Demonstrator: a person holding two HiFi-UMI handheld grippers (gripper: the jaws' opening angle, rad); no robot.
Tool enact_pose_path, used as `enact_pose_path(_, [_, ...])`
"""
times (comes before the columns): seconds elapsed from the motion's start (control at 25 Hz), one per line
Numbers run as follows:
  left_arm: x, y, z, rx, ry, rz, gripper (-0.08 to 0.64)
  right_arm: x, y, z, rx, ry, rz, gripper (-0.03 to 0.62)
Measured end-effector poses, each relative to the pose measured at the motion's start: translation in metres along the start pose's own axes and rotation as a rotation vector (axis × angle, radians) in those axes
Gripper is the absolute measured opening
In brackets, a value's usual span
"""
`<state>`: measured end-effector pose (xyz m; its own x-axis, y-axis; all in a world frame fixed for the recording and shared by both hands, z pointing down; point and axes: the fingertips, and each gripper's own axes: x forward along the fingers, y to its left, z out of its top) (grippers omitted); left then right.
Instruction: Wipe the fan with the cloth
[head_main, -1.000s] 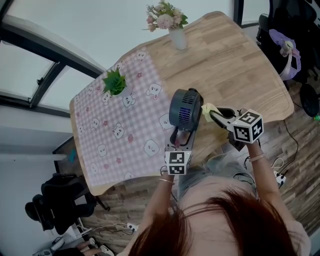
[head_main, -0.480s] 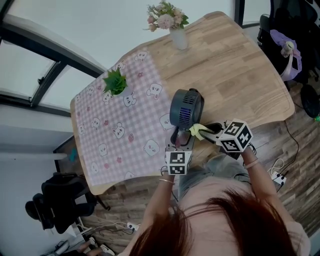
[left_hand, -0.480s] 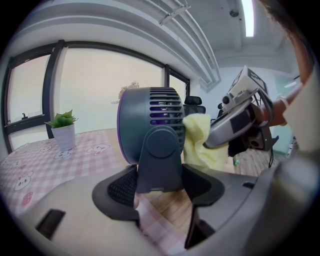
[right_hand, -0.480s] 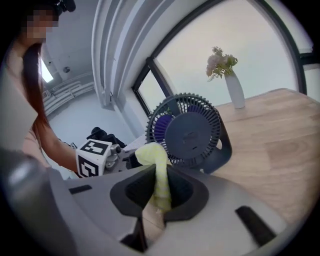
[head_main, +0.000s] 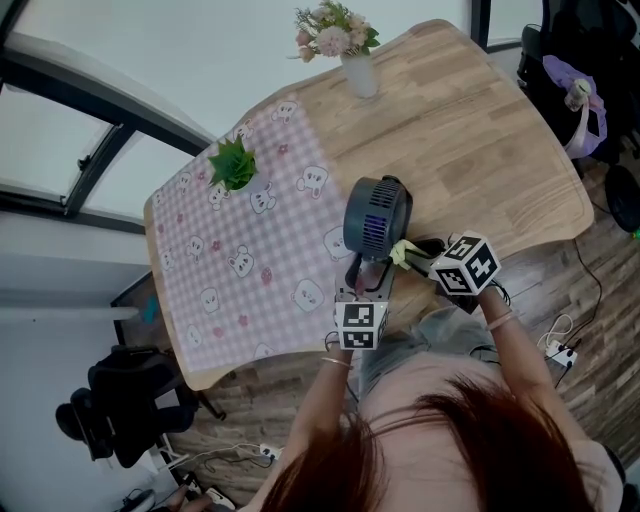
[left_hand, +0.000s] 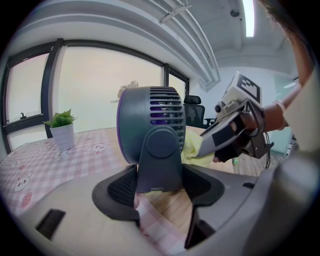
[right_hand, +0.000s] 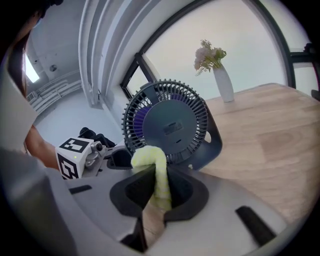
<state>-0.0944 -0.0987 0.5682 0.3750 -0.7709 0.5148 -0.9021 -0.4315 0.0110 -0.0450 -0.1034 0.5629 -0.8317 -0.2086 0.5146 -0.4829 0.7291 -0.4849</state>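
Head view: right tongs (head_main: 408, 251) at fan (head_main: 374, 213)

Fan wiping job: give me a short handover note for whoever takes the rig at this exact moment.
Left gripper: jaws shut on the fan low down, holding it upright.
Right gripper: jaws shut on the yellow cloth, its folded end sticking out ahead.
The fan stands near the front edge of the table, beside the checked tablecloth. The cloth end sits at the fan's lower rim and seems to touch it.
Done: both grasps made, cloth brought to the fan. How much is already wiped cannot be told.
Left: wipe across the fan, then let go.
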Motion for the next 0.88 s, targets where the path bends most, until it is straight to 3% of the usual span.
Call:
enact_pose_path(0.72, [0.001, 0.0, 0.001, -0.003, 0.012, -0.011, 0.279, 0.007, -0.045, -0.002, 0.059, 0.041, -0.099, 0.048])
enact_pose_path(0.88, [0.001, -0.001, 0.0, -0.004, 0.017, -0.014, 0.279, 0.006, -0.057, 0.003, 0.036, 0.057, -0.121, 0.048])
